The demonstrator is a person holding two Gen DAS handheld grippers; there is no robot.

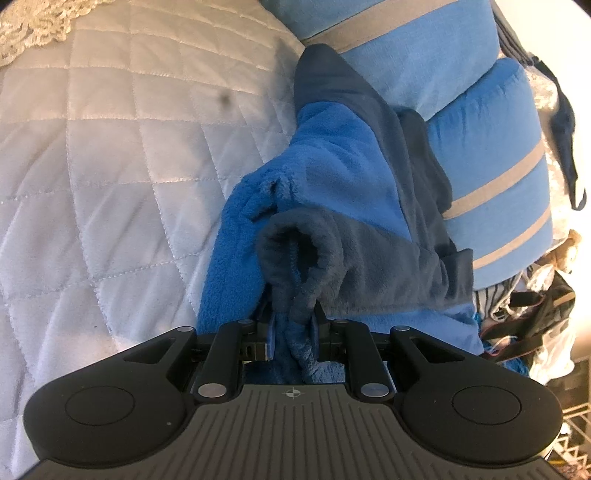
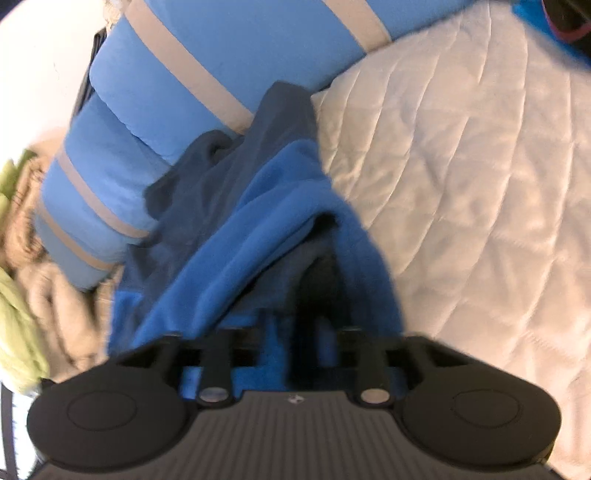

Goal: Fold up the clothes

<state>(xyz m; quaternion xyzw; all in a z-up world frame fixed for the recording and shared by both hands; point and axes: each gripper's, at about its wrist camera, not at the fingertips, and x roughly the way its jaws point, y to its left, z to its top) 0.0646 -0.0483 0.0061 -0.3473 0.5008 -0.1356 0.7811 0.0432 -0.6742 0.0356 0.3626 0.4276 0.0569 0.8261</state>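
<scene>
Two grippers meet one soft, floppy blue fleece garment [image 1: 332, 177] beside the striped cushion [image 1: 491, 155]: left gripper [image 1: 293, 325] pinches its bunched edge, right gripper [image 2: 291, 332] spread, best regripping a hem.

The garment [image 1: 332, 177] lies on the quilt [image 1: 110, 166], beside the pillows [image 1: 491, 158].

Place: a home bedroom.
Bed: white quilted bedspread [image 1: 110, 166] with a lace edge [image 1: 29, 33] far left.
Bedding: blue pillows with grey stripes [image 1: 491, 155] stacked at the right.
</scene>
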